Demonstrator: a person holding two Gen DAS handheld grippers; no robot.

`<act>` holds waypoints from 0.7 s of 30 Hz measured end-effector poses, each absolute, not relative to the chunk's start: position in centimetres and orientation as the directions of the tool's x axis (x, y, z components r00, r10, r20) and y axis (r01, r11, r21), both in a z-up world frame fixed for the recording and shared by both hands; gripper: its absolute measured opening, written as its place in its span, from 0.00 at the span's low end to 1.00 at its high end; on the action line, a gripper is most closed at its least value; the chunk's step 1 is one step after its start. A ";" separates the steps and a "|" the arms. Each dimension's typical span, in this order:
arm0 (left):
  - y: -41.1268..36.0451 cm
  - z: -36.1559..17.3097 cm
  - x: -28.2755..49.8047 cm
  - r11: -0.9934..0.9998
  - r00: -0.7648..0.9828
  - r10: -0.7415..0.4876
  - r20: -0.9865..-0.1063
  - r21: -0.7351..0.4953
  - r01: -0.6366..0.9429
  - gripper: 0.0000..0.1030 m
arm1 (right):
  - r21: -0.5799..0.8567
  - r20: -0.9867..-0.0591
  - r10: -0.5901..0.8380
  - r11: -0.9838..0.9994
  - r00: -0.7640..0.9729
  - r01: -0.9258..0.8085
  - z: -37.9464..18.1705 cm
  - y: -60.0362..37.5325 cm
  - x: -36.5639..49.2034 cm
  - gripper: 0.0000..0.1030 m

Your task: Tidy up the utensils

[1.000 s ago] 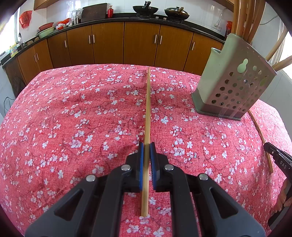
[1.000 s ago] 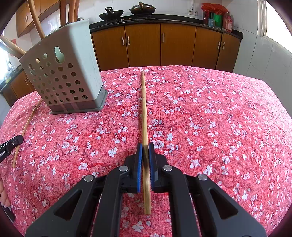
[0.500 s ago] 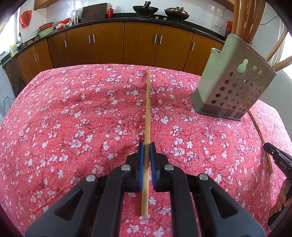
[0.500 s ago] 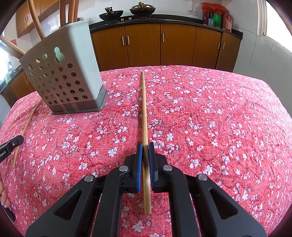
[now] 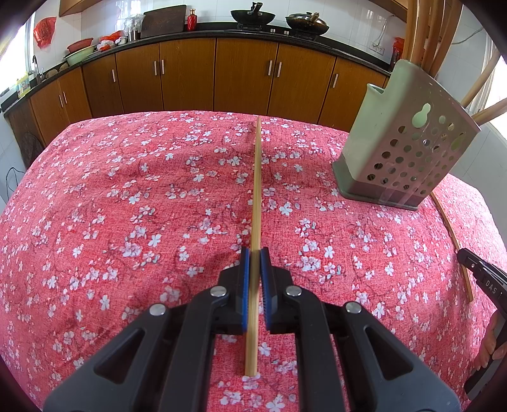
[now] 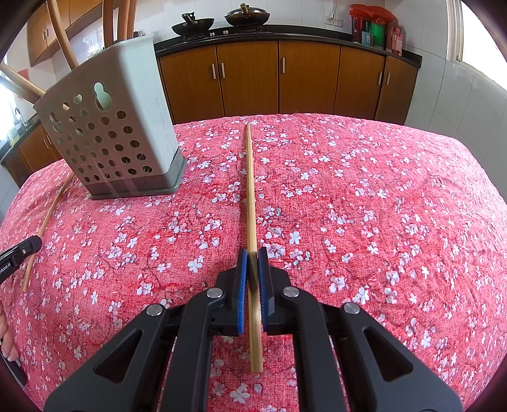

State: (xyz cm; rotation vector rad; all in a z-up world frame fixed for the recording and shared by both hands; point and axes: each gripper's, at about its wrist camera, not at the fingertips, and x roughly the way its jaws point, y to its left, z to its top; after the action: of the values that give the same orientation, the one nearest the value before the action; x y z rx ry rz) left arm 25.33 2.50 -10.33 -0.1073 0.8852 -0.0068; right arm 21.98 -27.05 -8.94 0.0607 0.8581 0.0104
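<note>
My left gripper [image 5: 252, 253] is shut on a bamboo chopstick [image 5: 256, 190] that points forward over the red floral tablecloth [image 5: 126, 206]. My right gripper [image 6: 249, 253] is shut on another bamboo chopstick [image 6: 250, 190], also pointing forward. A grey perforated utensil holder [image 5: 405, 152] stands to the right in the left wrist view and to the left in the right wrist view [image 6: 107, 136]; wooden utensils stick out of its top. A third chopstick [image 5: 453, 244] lies on the cloth beside the holder and also shows in the right wrist view [image 6: 47, 222].
Brown kitchen cabinets [image 5: 240, 76] with a black counter and woks [image 5: 253, 16] run behind the table. Each view shows the other gripper's tip at its edge [image 5: 484, 279] [image 6: 16, 256]. The tablecloth drops off at the far and side edges.
</note>
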 end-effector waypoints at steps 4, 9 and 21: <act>2.1 -10.3 25.1 0.996 0.632 -0.039 -0.774 -0.079 -0.035 0.11 | 0.059 -0.756 0.032 0.998 0.654 0.019 -8.9 -27.0 21.7 0.07; 1.5 -10.2 23.5 0.999 0.632 -0.018 -0.775 -0.031 -0.009 0.11 | 0.097 -0.753 0.062 0.995 0.655 0.018 -8.8 -27.3 21.0 0.08; 1.3 -5.8 20.1 0.999 0.720 0.004 -0.694 0.041 0.034 0.08 | 0.018 -0.638 0.010 1.000 0.770 0.001 -3.9 -27.1 18.0 0.07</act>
State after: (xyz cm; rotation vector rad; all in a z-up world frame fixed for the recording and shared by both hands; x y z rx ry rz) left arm 20.11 1.31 -5.77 0.0521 0.7673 -0.0171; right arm 17.98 -27.09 -3.91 0.0178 0.6926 0.0049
